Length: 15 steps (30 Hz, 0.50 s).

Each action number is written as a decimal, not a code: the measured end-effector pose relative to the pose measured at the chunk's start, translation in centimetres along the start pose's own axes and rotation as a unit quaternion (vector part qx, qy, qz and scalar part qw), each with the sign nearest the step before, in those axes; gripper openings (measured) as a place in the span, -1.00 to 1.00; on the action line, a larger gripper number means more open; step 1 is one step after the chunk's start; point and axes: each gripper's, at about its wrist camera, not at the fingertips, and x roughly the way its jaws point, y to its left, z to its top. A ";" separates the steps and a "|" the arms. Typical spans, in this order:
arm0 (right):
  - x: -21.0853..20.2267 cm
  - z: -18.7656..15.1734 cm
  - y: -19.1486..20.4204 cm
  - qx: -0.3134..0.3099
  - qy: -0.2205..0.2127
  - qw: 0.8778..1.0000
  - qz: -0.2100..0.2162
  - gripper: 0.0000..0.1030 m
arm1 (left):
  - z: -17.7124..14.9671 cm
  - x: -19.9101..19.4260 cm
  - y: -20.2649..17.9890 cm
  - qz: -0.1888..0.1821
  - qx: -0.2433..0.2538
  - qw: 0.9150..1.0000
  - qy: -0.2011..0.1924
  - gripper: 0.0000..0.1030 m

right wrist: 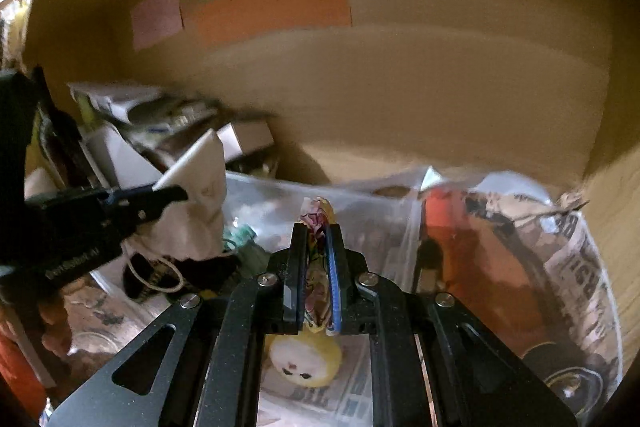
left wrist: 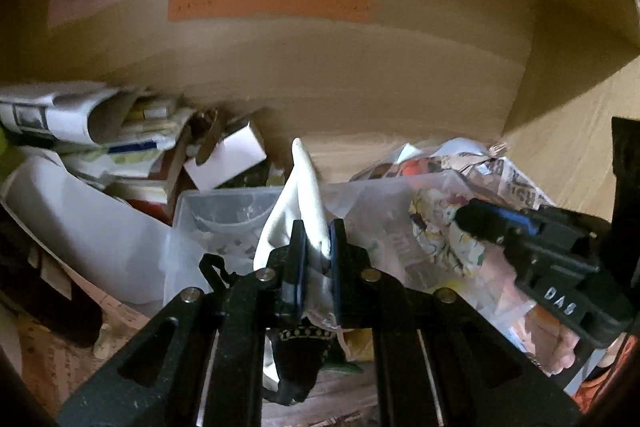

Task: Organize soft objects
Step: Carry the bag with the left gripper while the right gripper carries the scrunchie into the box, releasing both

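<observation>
- At far left, paper and box clutter (left wrist: 132, 147) is stacked vs the cardboard wall (left wrist: 360, 75); no free room there.
- Left hand-held gripper (left wrist: 318, 239) clenched on white cloth (left wrist: 304, 195), lifted over clear bin (left wrist: 224, 211), prob. to keep it off the clutter.
- Right hand-held gripper (right wrist: 318, 247) pinches patterned fabric (right wrist: 316, 215); yellow plush (right wrist: 306, 361) below.
- Newspaper-lined bag (right wrist: 560, 247) crowds the right edge.

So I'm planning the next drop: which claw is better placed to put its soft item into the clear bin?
Probably left. The left claw, shut on white cloth, sits right before the clear bin; the right claw holds its patterned fabric over plastic bags.
</observation>
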 end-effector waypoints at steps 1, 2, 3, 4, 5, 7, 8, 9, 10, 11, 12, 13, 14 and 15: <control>0.4 -0.1 -0.1 -0.001 0.005 1.000 0.002 -0.83 | -0.1 0.4 0.1 0.003 -0.001 1.000 0.005 -0.81; 0.9 -0.2 -0.1 -0.001 0.014 1.000 0.002 -0.83 | -0.1 0.7 0.2 0.006 -0.002 1.000 0.010 -0.81; 1.3 -0.4 -0.2 -0.001 0.023 1.000 0.003 -0.83 | -0.3 1.1 0.2 0.009 -0.002 1.000 0.017 -0.81; 1.7 -0.4 -0.3 0.000 0.029 1.000 0.007 -0.83 | -0.4 1.3 0.2 0.010 -0.002 1.000 0.021 -0.79; 2.0 -0.5 -0.3 0.001 0.038 0.999 0.006 -0.83 | -0.4 1.5 0.2 0.011 -0.002 1.000 0.026 -0.75; 2.1 -0.7 -0.1 0.000 0.045 0.999 -0.002 -0.83 | -0.5 1.6 0.3 0.012 -0.004 0.999 0.032 -0.63; 1.9 -0.7 0.0 -0.003 0.048 0.999 -0.002 -0.78 | -0.5 1.5 0.4 0.010 -0.006 0.999 0.032 -0.52; 1.8 -0.7 0.1 -0.003 0.049 0.999 0.000 -0.69 | -0.4 1.2 0.4 0.009 -0.009 0.999 0.032 -0.46; 1.6 -0.7 0.2 -0.003 0.048 0.999 0.000 -0.65 | -0.4 1.0 0.4 0.008 -0.010 0.999 0.031 -0.34; 1.2 -0.6 0.3 -0.005 0.044 0.999 0.000 -0.54 | -0.3 0.5 0.4 0.007 -0.012 1.000 0.028 -0.25; 0.7 -0.5 0.4 -0.007 0.037 0.999 -0.002 -0.45 | -0.3 0.0 0.4 0.005 -0.013 1.000 0.023 -0.22; 0.2 -0.4 0.6 -0.010 0.030 0.999 -0.005 -0.41 | -0.2 -0.3 0.4 0.004 -0.013 1.000 0.020 -0.16; -0.5 -0.3 0.7 -0.014 0.021 1.000 -0.007 -0.33 | -0.2 -0.9 0.3 0.002 -0.012 1.000 0.015 -0.10; -0.8 -0.1 0.9 -0.017 0.015 1.000 -0.008 -0.26 | -0.2 -1.3 0.2 -0.001 -0.011 1.000 0.011 -0.08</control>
